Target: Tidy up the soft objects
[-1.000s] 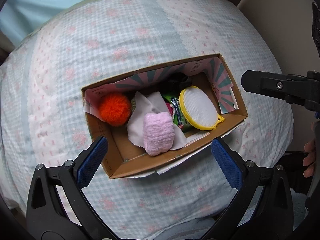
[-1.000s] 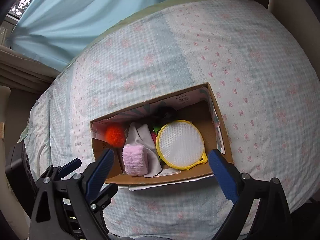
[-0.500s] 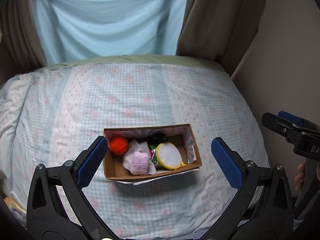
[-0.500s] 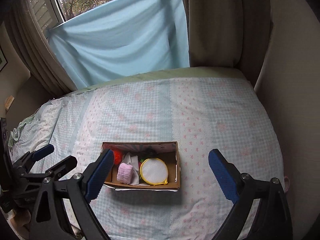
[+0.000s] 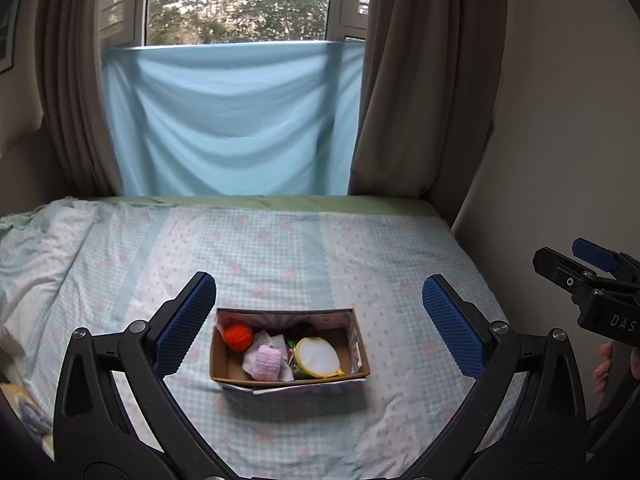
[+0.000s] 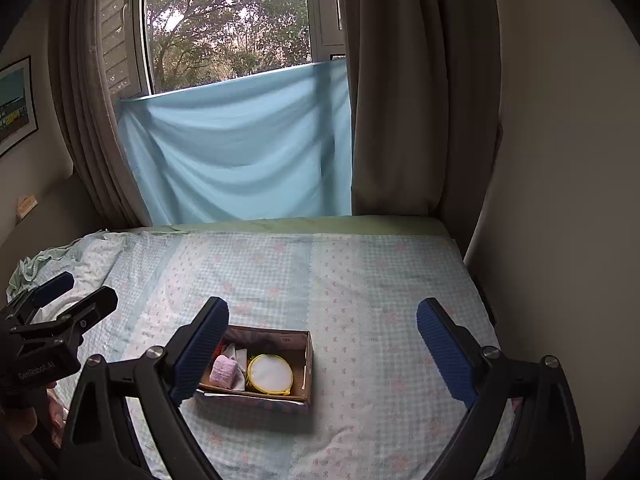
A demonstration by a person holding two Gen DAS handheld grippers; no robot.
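A rumpled sheet (image 5: pixel 36 248) lies at the bed's (image 5: pixel 280 256) left edge; nearer its front edge, about midway across, sits the box (image 5: pixel 289 384), holding from left to right an orange pompom (image 5: pixel 238 336), a white cloth (image 5: pixel 260 350), a pink roll (image 5: pixel 267 363) and a yellow-rimmed mesh pouch (image 5: pixel 318 358). Both tongs hang above the bed's front with nothing in them, the left gripper (image 5: pixel 318 330) and right gripper (image 6: pixel 322 354) each spread wide, the right one's left finger (image 6: pixel 200 354) covering the box's left end. Behind the far edge hang a blue cloth (image 5: pixel 232 120) and brown curtains (image 5: pixel 424 80).
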